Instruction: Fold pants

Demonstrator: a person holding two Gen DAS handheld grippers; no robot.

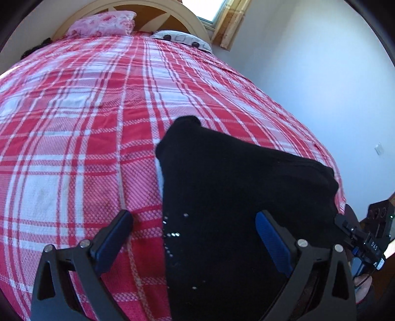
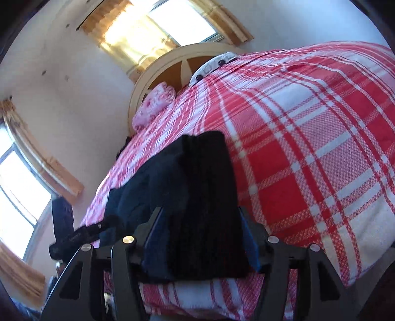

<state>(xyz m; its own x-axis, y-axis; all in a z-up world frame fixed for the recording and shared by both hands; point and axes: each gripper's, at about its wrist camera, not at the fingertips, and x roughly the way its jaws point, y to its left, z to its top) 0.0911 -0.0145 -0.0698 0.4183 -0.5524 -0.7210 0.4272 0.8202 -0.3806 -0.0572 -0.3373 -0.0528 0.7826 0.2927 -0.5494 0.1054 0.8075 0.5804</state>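
The black pants (image 1: 234,187) lie folded into a thick bundle on the red and white plaid bed (image 1: 81,123), near its right edge. My left gripper (image 1: 195,234) is open; the bundle's left edge lies between its blue-padded fingers. In the right wrist view my right gripper (image 2: 201,237) is shut on the stacked black pants (image 2: 205,197), with the fabric squeezed between both blue pads. The other gripper (image 2: 74,237) shows at the pants' far side in that view, and the right gripper's body (image 1: 363,242) shows at the left wrist view's right edge.
A pink pillow (image 1: 103,23) and a white patterned pillow (image 1: 182,39) lie at the headboard (image 1: 158,12). A white wall (image 1: 308,81) runs along the bed's right side. Windows with wooden frames (image 2: 158,27) are behind the headboard and on the other wall.
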